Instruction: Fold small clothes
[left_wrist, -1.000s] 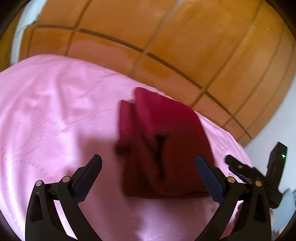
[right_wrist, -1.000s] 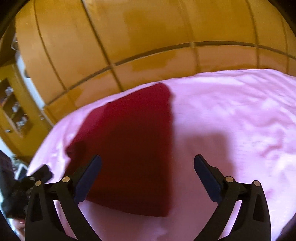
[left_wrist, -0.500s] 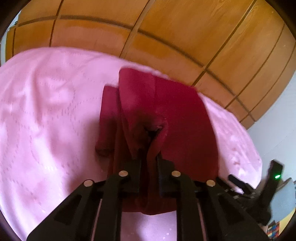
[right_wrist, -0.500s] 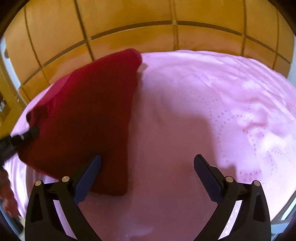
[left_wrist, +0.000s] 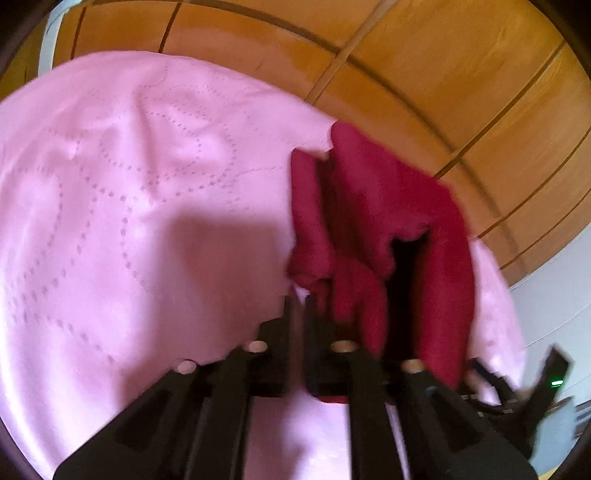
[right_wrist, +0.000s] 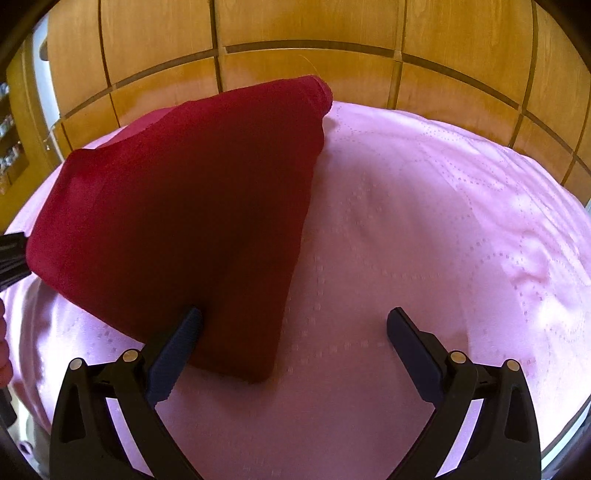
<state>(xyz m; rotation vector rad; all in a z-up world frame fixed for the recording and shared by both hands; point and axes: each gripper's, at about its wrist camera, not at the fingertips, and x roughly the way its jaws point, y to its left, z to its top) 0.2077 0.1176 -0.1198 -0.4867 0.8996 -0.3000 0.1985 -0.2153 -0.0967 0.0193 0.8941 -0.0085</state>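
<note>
The left claw (left_wrist: 295, 310), wide a second ago, has snapped narrow on the near edge of the red garment (left_wrist: 373, 206) and is lifting it off the pink bed (left_wrist: 122, 192) (fold starting, I'd say); right claw (right_wrist: 293, 326) hangs wide, empty.

Both cameras look down close over the pink bed (left_wrist: 147, 184), toward the wooden wall (right_wrist: 295, 26). Both see the red cloth (right_wrist: 184, 206).

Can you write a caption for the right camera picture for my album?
Open right gripper hovers by the red cloth on the pink bedspread, wooden panels behind.
</note>
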